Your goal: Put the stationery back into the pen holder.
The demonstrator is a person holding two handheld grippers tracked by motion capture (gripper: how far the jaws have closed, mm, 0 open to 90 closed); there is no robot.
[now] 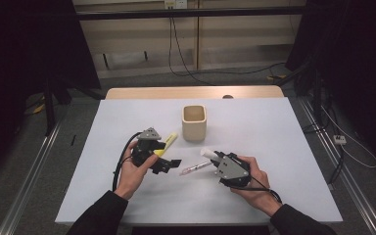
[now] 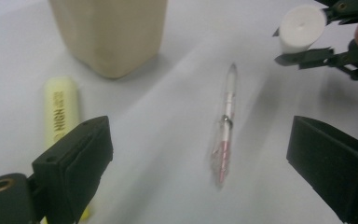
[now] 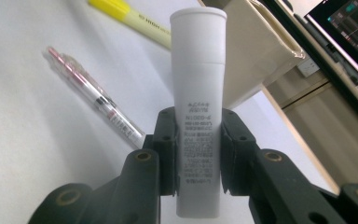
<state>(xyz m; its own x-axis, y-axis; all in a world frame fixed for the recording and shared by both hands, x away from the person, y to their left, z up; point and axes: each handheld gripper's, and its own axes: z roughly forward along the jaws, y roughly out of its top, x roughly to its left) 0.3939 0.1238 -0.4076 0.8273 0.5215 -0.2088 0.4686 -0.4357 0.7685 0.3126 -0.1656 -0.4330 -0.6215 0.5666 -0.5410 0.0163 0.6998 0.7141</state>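
The right tool [image 3: 198,154] pinches a white tube [image 3: 199,93] by its printed lower half, the small print too fine to read. The left tool [image 2: 200,172] stands spread above the worktop [image 1: 274,132], a pink-and-clear pen [image 2: 226,126] lying between its jaws, untouched. Left of it lies a yellow highlighter [image 2: 60,109] marked "HIGH".

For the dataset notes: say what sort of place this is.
Probably a lab recording station: a white table between floor rails, dark curtains at both sides, loose cables on the floor, and a monitor beside it.
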